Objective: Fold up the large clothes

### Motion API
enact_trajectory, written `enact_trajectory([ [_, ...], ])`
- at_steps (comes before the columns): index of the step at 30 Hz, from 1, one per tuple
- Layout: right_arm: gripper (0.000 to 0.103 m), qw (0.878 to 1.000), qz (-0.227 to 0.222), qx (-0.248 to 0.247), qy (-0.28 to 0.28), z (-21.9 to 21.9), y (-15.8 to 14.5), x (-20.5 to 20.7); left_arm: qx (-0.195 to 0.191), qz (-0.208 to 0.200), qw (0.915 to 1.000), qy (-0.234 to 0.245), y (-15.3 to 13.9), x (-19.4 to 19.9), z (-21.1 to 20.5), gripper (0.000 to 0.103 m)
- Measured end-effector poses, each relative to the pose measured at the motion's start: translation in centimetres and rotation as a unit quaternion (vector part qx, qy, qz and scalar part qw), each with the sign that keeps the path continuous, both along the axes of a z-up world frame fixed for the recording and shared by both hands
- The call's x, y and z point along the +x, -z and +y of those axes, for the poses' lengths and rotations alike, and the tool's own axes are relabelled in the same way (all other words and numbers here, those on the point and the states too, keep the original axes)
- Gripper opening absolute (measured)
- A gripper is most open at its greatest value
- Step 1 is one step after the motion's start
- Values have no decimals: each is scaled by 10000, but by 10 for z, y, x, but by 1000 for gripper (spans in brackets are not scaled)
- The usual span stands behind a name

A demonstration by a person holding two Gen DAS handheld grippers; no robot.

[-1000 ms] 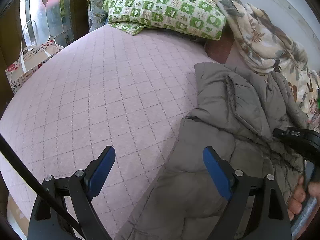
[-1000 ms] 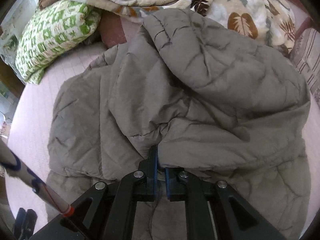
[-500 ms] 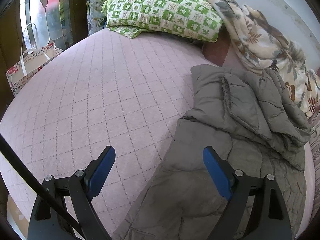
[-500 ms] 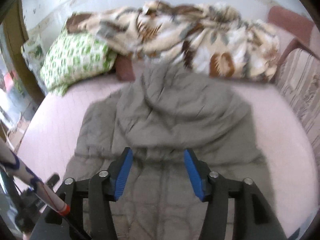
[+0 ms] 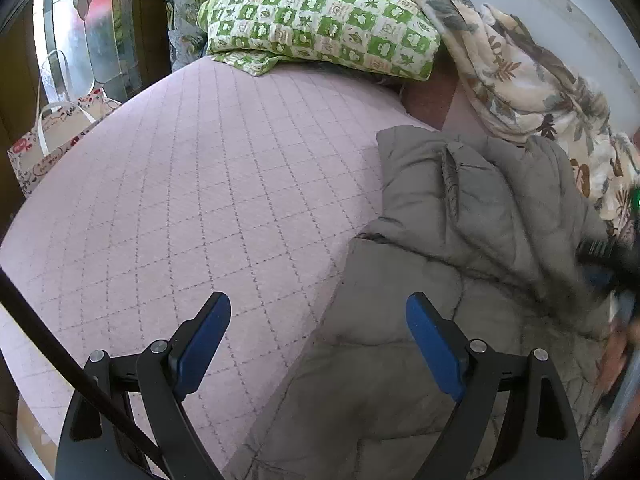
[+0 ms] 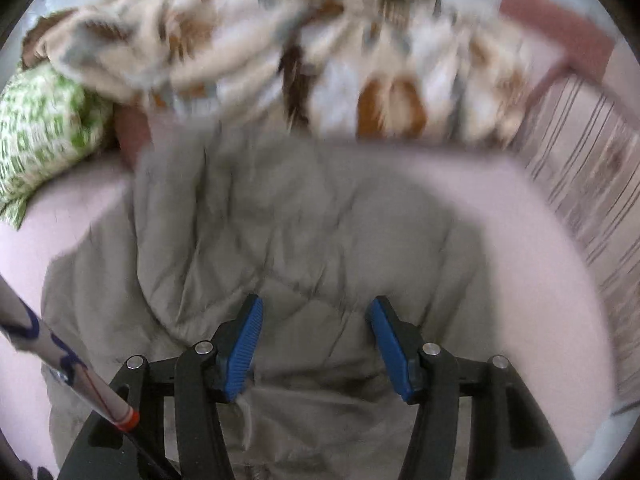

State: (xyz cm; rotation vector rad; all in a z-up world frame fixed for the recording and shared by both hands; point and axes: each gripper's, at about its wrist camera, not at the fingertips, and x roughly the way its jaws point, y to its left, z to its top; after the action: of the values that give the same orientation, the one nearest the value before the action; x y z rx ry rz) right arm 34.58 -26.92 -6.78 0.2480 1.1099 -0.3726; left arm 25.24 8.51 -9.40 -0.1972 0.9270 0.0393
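Observation:
A grey quilted jacket (image 5: 460, 220) lies crumpled on the pink quilted bed cover (image 5: 200, 180), its upper part folded over itself. My left gripper (image 5: 318, 300) hangs open above the jacket's left edge, one pad over the bed cover and the other over the fabric, with nothing between them. In the right wrist view, which is blurred by motion, my right gripper (image 6: 316, 304) stands open above the jacket (image 6: 280, 220) with no fabric between its blue pads. The right gripper (image 5: 612, 264) and the hand (image 5: 616, 352) holding it show as a blur at the right edge of the left wrist view.
A green checked pillow (image 5: 320, 20) and a leaf-print blanket (image 5: 520, 80) lie along the far side of the bed. A paper bag (image 5: 52, 140) stands on the floor by the glass door at left. A striped cushion (image 6: 580, 180) borders the bed at right.
My right gripper let go of the jacket fold, opened, drew back above the jacket and then shifted sideways. In the left wrist view it left the picture and came back. The left gripper stayed put.

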Motion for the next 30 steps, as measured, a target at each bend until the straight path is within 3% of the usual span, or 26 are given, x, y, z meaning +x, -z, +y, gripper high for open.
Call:
enact_trajectory([
  [3, 61, 9990, 197, 238, -317, 20, 24, -27, -37, 13, 10000, 21, 0, -1, -1, 89],
  [8, 61, 9970, 281, 141, -705, 31, 8, -45, 0, 12, 10000, 53, 1, -6, -1, 89],
  [14, 61, 9942, -872, -206, -594, 37, -63, -61, -83, 17, 9999, -70, 0, -4, 5, 89],
  [17, 61, 9919, -994, -253, -745, 52, -74, -44, -73, 65, 9999, -40, 1, -3, 3, 89],
  [21, 61, 9946, -613, -101, -835, 60, -41, -14, 39, -13, 10000, -67, -5, -6, 3, 89],
  [23, 61, 9942, -15, 390, -1000, 60, -3, -5, 55, -78, 9999, -64, -7, -12, 2, 89],
  [24, 61, 9942, 21, 420, -990, 59, 3, -7, 79, -96, 9999, -49, -8, -14, 1, 89],
  [30, 61, 9872, -1050, 467, -1101, 29, -31, -72, 30, -276, 9992, 290, -14, -38, -19, 89],
])
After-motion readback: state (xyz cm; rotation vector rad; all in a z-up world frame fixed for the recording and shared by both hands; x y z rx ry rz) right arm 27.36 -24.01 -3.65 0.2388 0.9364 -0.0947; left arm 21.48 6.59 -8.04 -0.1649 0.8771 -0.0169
